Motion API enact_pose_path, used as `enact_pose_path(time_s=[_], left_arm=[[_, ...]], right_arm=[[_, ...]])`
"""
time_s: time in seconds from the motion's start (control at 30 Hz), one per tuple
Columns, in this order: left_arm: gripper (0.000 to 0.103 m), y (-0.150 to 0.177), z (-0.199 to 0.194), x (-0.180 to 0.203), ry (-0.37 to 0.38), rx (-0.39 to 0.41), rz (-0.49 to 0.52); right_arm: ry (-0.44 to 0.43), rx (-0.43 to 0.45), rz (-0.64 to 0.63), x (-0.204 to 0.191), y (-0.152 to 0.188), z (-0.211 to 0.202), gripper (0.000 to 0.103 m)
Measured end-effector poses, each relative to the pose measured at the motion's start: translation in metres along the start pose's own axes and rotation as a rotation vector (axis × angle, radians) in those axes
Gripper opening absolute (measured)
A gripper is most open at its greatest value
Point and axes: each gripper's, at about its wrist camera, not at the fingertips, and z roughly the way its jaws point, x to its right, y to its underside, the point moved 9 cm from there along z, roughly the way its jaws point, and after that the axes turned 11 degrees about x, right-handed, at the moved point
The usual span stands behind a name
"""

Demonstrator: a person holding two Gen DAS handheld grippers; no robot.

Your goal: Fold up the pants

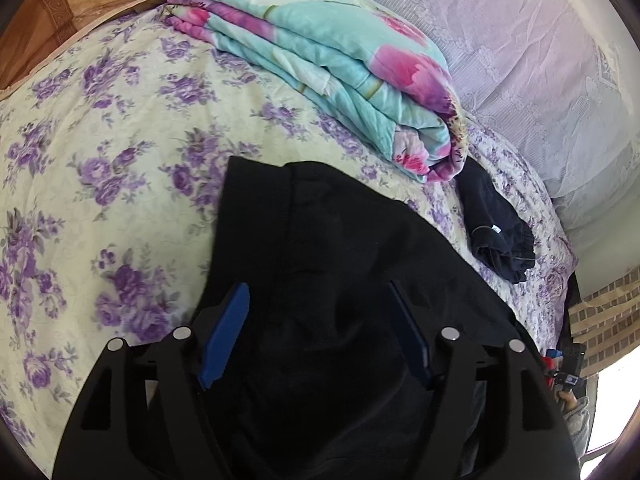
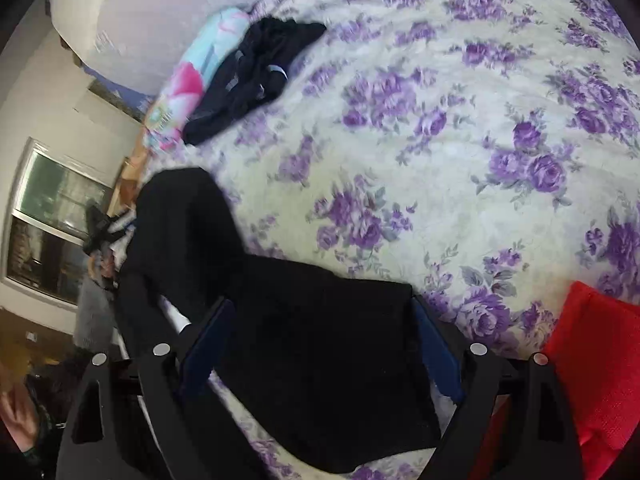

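The pants (image 1: 344,248) were seen as plain black against a cream sheet (image 1: 120,120) printed with purple roses and grey-green leaves. The quilt (image 1: 320,60) was patterned in turquoise with pink and white flowers. A second garment (image 1: 496,232) was shown as dark navy. Blue pads (image 1: 224,336) were set on black fingers. A red cloth (image 2: 592,360) was noted at one edge

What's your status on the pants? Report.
Left gripper open, right gripper open, fingers astride the pants, no grip. Pants on the bed, part folded. Quilt and dark garment lie clear.
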Motion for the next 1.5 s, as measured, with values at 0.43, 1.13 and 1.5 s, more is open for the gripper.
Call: enact_pose_path(time_s=[0.43,1.13,1.5], left_arm=[[0.07,0.001,0.004,0.005,-0.002,0.0,-0.007],[0.072,0.023,-0.032,0.029,0.157,0.001,0.013],[0.077,0.048,-0.05,0.04,0.172,0.023,0.128]], right_arm=[[0.017,0.096,0.029,-0.014,0.029,-0.001,0.006],[-0.027,0.397,0.042,-0.096,0.103,-0.11,0.006],[-0.167,0.682,0.652,-0.129,0.182,-0.082,0.089]])
